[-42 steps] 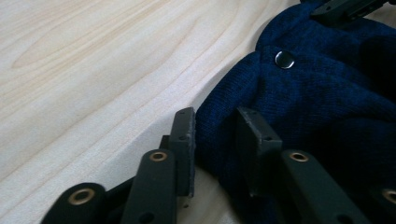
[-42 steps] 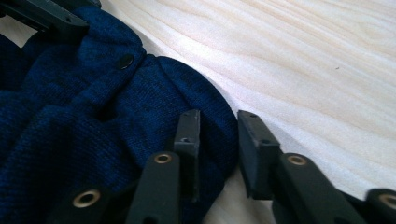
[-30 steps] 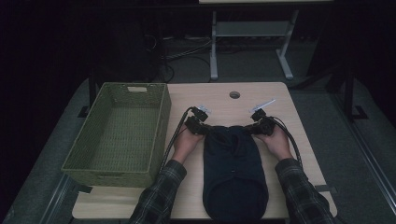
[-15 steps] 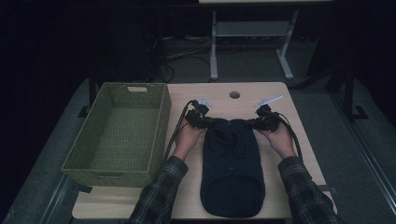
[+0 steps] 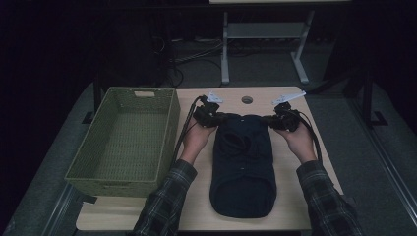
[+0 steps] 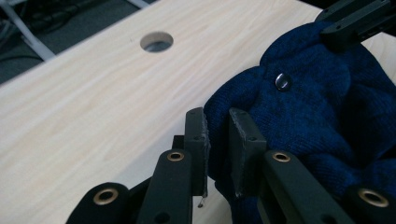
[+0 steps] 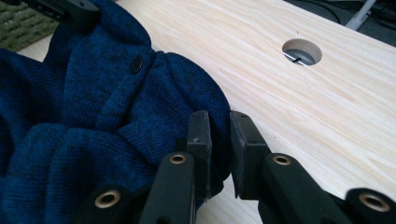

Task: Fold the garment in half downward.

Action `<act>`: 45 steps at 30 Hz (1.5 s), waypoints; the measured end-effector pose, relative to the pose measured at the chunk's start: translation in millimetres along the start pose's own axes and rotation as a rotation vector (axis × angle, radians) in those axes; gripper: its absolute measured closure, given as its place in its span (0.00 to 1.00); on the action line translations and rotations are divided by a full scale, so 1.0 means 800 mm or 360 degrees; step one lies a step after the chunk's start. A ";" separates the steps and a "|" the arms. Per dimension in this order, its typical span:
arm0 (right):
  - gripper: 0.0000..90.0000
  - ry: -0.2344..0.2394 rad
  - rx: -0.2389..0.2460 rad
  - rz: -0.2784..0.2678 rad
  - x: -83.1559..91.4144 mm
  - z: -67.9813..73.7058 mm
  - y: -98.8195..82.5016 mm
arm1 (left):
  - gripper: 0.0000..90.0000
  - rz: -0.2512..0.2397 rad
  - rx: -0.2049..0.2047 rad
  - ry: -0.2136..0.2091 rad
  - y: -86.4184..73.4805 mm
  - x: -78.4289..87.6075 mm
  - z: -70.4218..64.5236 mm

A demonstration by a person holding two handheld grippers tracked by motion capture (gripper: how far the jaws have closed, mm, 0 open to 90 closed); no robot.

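Note:
A dark blue knitted cardigan (image 5: 242, 167) with small dark buttons lies folded along the middle of the wooden table (image 5: 275, 105). My left gripper (image 5: 217, 118) is shut on its far left corner, and the blue knit (image 6: 299, 107) is pinched between the jaws of that gripper (image 6: 217, 123). My right gripper (image 5: 271, 120) is shut on the far right corner, where the knit (image 7: 116, 116) bunches between the pads of the same gripper (image 7: 219, 126). Both held corners are raised above the tabletop, while the near end rests on the table.
An olive woven basket (image 5: 125, 140) stands on the table's left side, close to my left forearm. A round cable hole (image 5: 247, 100) sits in the tabletop just beyond the cardigan. Metal stand legs (image 5: 265, 44) rise on the floor behind the table.
Both grippers have risen with the cardigan's far corners held, and moved a little toward the far edge. The far end of the cardigan has lifted and the garment has stretched longer.

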State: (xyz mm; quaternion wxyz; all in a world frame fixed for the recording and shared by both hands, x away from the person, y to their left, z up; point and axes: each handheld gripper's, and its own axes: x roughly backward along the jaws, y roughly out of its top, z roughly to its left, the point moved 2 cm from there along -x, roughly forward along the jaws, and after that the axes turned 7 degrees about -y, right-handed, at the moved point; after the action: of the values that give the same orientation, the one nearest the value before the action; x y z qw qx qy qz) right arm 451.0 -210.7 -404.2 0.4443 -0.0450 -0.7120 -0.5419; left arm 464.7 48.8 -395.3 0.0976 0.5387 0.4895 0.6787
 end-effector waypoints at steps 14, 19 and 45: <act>0.88 -0.0051 0.0052 -0.0139 0.035 0.009 0.027 | 0.87 -0.0111 -0.0101 0.0073 0.025 0.039 -0.015; 0.88 -0.0046 0.0079 -0.0153 0.040 0.017 0.017 | 0.87 -0.0124 -0.0148 0.0073 0.015 0.044 -0.027; 0.88 0.0092 0.0104 -0.0157 0.065 0.067 -0.048 | 0.87 -0.0106 -0.0192 -0.0062 -0.048 0.065 -0.074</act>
State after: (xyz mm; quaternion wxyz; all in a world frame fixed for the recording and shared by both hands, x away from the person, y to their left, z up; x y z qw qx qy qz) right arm 367.2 -204.8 -398.0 0.4387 0.0205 -0.7174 -0.5407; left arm 379.4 69.1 -388.8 0.1619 0.5283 0.4635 0.6928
